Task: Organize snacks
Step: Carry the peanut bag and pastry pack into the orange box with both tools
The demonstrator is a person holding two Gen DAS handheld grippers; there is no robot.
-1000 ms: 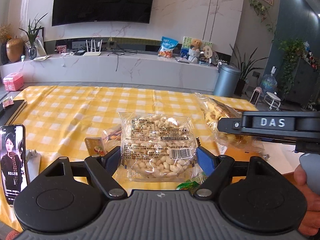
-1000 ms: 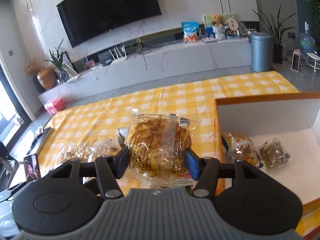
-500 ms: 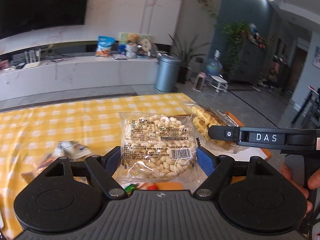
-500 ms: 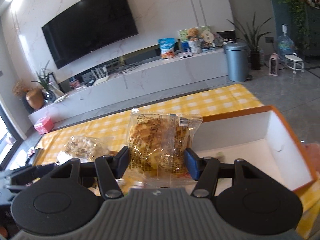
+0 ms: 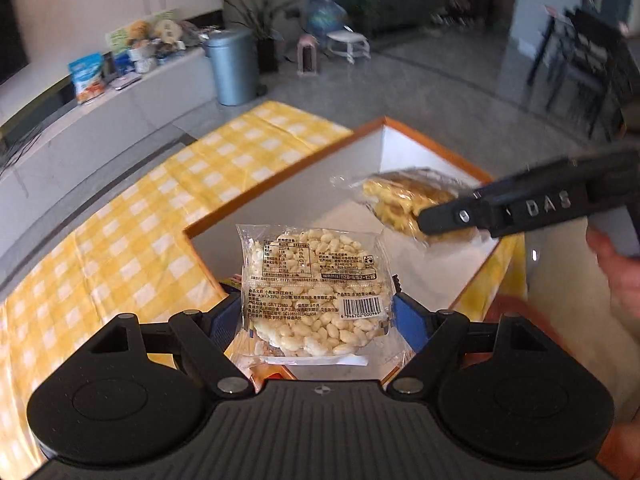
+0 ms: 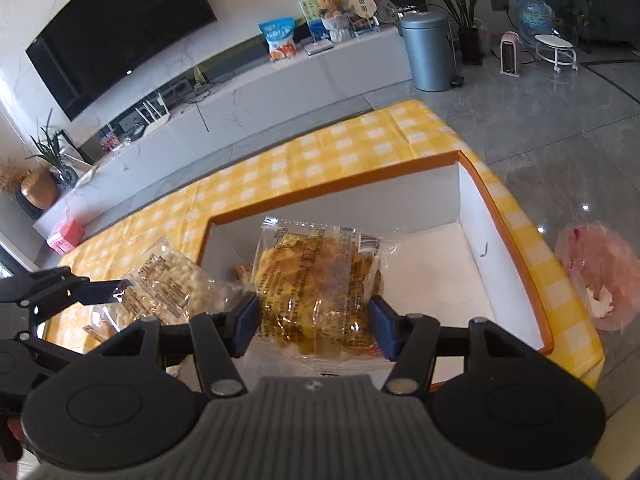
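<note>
From the left wrist, the left tool is clenched on a clear packet of pale puffed-rice cake, its blue pads pressed against the packet's two sides. The packet hangs above the near corner of the orange-rimmed box, whose walls are white inside. Over the box's far half, the right tool enters from the right, blurred, gripping a packet of yellow crisp snack. The box rests on the bench, which is covered by a yellow checked cloth.

From the right wrist, the right tool grasps the yellow crisp snack by its sides, above the middle of the orange-rimmed box. At the box's left edge, the left tool holds the puffed-rice cake tilted. More wrapped snacks show in the box under the packet, but they are too hidden to identify.
</note>
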